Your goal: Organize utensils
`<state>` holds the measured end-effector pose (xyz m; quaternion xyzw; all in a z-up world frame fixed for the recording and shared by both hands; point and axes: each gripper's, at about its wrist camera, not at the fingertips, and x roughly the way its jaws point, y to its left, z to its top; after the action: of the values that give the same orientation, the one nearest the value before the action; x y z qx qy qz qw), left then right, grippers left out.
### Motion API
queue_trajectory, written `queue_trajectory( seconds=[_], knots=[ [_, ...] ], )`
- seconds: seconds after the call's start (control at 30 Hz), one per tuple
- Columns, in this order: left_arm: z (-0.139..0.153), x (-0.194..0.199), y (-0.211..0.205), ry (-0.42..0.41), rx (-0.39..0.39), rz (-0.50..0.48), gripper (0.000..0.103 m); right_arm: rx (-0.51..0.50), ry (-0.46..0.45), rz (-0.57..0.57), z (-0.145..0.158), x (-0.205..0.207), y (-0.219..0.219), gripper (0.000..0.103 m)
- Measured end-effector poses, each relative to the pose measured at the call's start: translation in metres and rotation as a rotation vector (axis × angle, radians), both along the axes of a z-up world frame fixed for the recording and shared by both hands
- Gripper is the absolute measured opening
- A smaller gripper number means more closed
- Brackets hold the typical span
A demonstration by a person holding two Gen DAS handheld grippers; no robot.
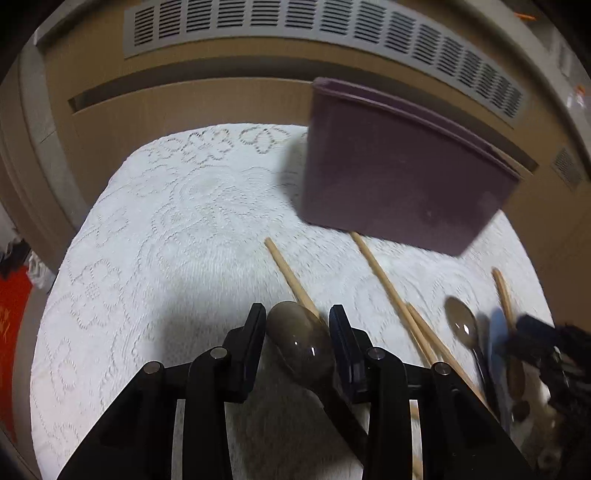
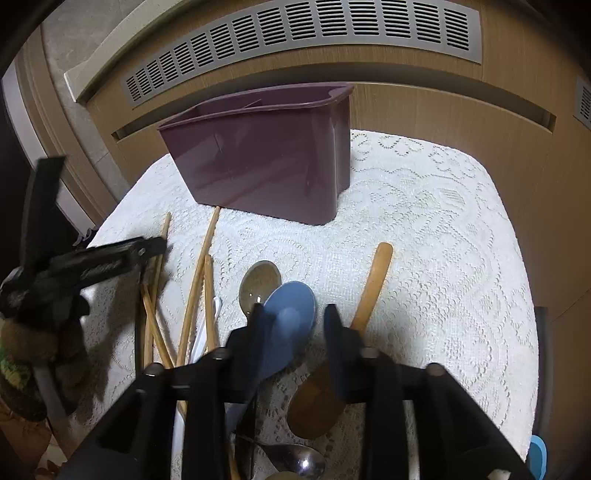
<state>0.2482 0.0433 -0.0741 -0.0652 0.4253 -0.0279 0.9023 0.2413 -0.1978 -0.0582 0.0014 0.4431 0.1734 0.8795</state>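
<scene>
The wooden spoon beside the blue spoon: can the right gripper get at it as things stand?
Probably yes. The wooden spoon lies bare on the lace cloth, nothing on top. The right gripper now straddles the blue spoon beside it, so it must shift sideways first.

Our left tongs and right tongs are matte black plastic linkages, each with two flat fingers faced with dark blue pads and round silver pivot pins. A camouflage-patterned sleeve shows behind one.

White lace tablecloth, wood-panelled wall, grey vent grille, perhaps a heater cover.
</scene>
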Motion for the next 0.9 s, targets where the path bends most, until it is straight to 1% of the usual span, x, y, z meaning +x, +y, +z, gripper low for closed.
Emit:
queue_trajectory(
  seconds=[0.03, 0.1, 0.23, 0.37, 0.43, 0.5, 0.57, 0.6, 0.63, 0.77, 0.9],
  knots=[
    [0.003, -0.007, 0.001, -0.010, -0.010, -0.013, 0.036, -0.003, -0.004, -0.001, 0.001, -0.001, 0.001, 0.039],
    [0.011, -0.017, 0.001, -0.031, -0.014, -0.028, 0.036, -0.008, -0.006, -0.005, 0.002, -0.002, 0.003, 0.041],
    [0.031, -0.038, 0.001, -0.094, -0.005, -0.045, 0.035, -0.016, 0.009, -0.006, -0.002, -0.005, 0.010, 0.043],
    [0.044, -0.054, -0.006, -0.156, 0.029, -0.069, 0.035, -0.053, 0.034, -0.019, -0.009, -0.003, 0.022, 0.044],
    [0.046, -0.059, -0.006, -0.166, 0.024, -0.079, 0.035, -0.100, 0.041, -0.046, -0.012, 0.002, 0.028, 0.044],
    [0.046, -0.060, -0.002, -0.163, -0.002, -0.079, 0.035, -0.138, 0.047, -0.072, -0.015, 0.008, 0.032, 0.044],
    [0.046, -0.062, 0.001, -0.162, -0.011, -0.076, 0.035, -0.157, 0.057, -0.086, -0.019, 0.011, 0.034, 0.043],
    [0.046, -0.064, 0.001, -0.165, -0.015, -0.076, 0.035, -0.160, 0.056, -0.085, -0.019, 0.011, 0.035, 0.038],
    [0.047, -0.066, 0.001, -0.168, -0.016, -0.079, 0.035, -0.162, 0.053, -0.076, -0.017, 0.010, 0.037, 0.035],
    [0.054, -0.077, -0.003, -0.196, 0.004, -0.087, 0.034, -0.179, 0.004, -0.034, -0.006, -0.005, 0.044, 0.034],
    [0.065, -0.089, -0.006, -0.221, 0.019, -0.085, 0.032, -0.160, -0.049, -0.014, 0.012, -0.021, 0.046, 0.034]
  ],
)
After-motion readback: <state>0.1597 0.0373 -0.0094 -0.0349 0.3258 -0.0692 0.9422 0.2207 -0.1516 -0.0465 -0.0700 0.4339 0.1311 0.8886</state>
